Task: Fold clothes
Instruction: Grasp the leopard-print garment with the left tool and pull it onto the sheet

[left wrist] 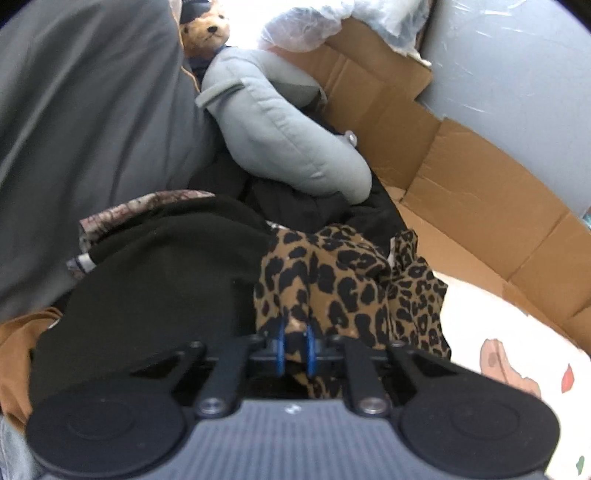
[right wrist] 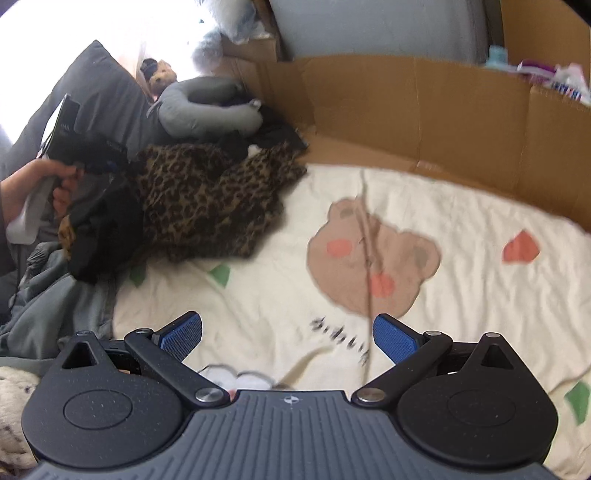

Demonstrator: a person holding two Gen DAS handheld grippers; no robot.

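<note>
My left tool point(left wrist: 295, 349) is clenched on a fold of the leopard-print cloth point(left wrist: 343, 280), its blue pads point(left wrist: 280, 347) pinching the fabric close together. My right tool point(right wrist: 287, 338) is released, its blue pads point(right wrist: 181, 336) standing wide apart with nothing between them, hanging over the cream bedsheet point(right wrist: 461, 236) with the printed bear face. From the right wrist view I see the leopard-print cloth bunched in a heap at the left edge of that sheet, with a hand point(right wrist: 44, 184) on the left tool's grip beside it. A black garment point(left wrist: 159, 280) lies touching the leopard cloth on its left. Behind the heap rests a grey neck pillow point(left wrist: 280, 136), and beyond it a small teddy bear point(left wrist: 207, 31) against a large grey pillow point(left wrist: 85, 122). Flattened cardboard point(left wrist: 461, 177) stands along the far side of the bed.
</note>
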